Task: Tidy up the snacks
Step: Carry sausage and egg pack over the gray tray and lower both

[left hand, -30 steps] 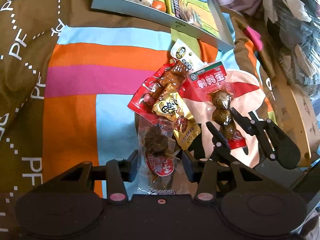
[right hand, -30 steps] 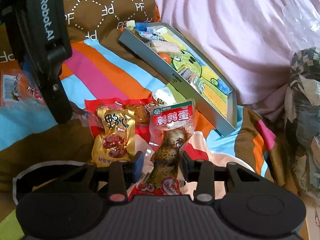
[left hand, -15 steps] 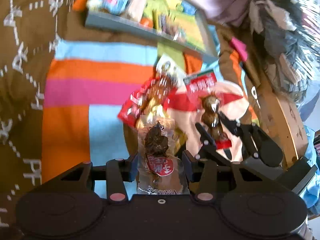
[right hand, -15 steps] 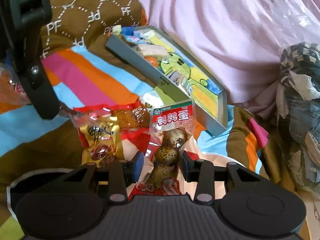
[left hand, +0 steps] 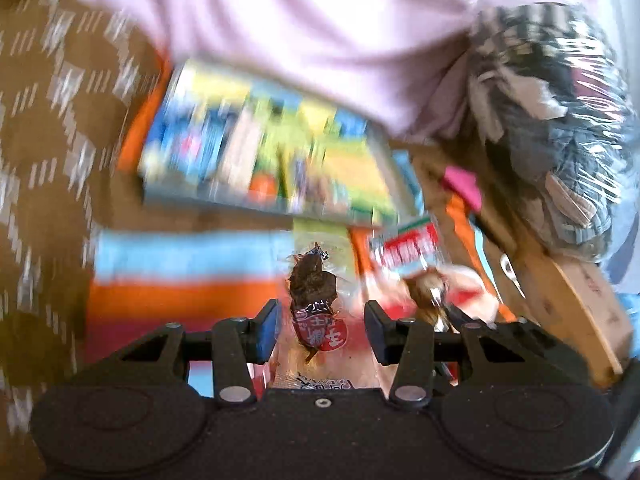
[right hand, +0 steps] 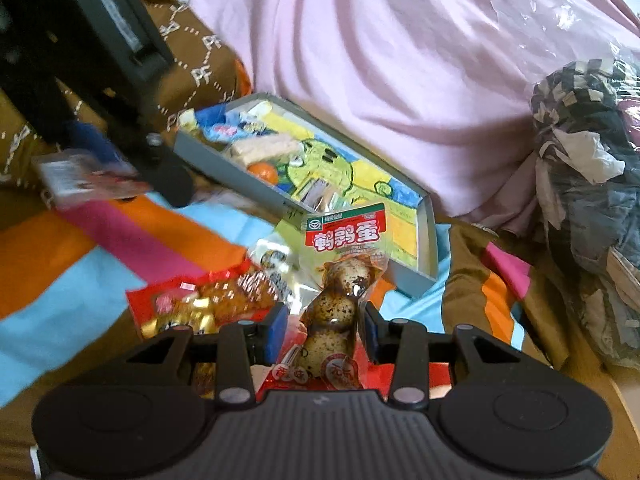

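Note:
My left gripper is shut on a clear packet of dark braised meat with a red label, held off the blanket. My right gripper is shut on a quail egg packet with a red and green header, also lifted. The grey snack tray with a cartoon bottom lies ahead and holds several snacks; in the blurred left wrist view the tray sits above the meat packet. The left gripper shows at the upper left of the right wrist view, its packet hanging from it.
On the striped blanket lie a red packet, a gold packet and a clear packet. A pink sheet rises behind the tray. A plastic-wrapped bundle of clothes stands at the right.
Both grippers have risen off the blanket with their packets and come nearer the tray. The left view has tipped upward and blurred, and the loose packets have dropped out of it.

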`<action>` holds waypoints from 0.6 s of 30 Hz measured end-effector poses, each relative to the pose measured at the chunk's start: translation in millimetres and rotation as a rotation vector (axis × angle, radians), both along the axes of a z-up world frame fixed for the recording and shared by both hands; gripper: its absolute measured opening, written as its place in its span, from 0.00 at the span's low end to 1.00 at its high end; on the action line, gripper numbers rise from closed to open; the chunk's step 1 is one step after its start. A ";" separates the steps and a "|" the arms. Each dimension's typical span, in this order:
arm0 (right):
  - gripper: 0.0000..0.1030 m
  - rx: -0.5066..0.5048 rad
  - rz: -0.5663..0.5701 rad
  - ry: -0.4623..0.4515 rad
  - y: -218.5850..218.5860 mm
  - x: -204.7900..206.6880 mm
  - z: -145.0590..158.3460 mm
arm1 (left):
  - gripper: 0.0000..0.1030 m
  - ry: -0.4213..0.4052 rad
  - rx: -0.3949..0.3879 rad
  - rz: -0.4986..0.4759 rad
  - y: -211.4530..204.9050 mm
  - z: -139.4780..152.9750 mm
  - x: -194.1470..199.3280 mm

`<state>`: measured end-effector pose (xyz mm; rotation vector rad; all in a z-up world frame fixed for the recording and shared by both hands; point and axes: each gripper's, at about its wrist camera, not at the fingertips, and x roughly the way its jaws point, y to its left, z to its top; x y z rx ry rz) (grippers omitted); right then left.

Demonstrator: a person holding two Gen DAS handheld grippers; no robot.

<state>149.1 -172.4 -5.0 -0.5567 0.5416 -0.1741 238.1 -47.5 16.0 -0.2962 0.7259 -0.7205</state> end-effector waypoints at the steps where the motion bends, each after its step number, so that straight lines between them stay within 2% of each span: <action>1: 0.42 -0.005 0.001 -0.007 -2.5 3.7 2.7 | 0.46 -0.025 -0.020 0.004 -4.7 2.6 4.8; 5: 0.42 -0.015 0.004 -0.059 -16.4 23.5 15.2 | 0.46 -0.059 -0.111 0.055 -19.8 10.8 30.7; 12: 0.42 -0.006 -0.018 -0.172 -43.8 72.6 33.5 | 0.46 -0.260 -0.093 0.141 -53.0 23.4 66.5; 18: 0.42 0.053 -0.029 -0.223 -55.5 114.1 44.8 | 0.46 -0.290 -0.093 0.171 -56.5 16.1 95.2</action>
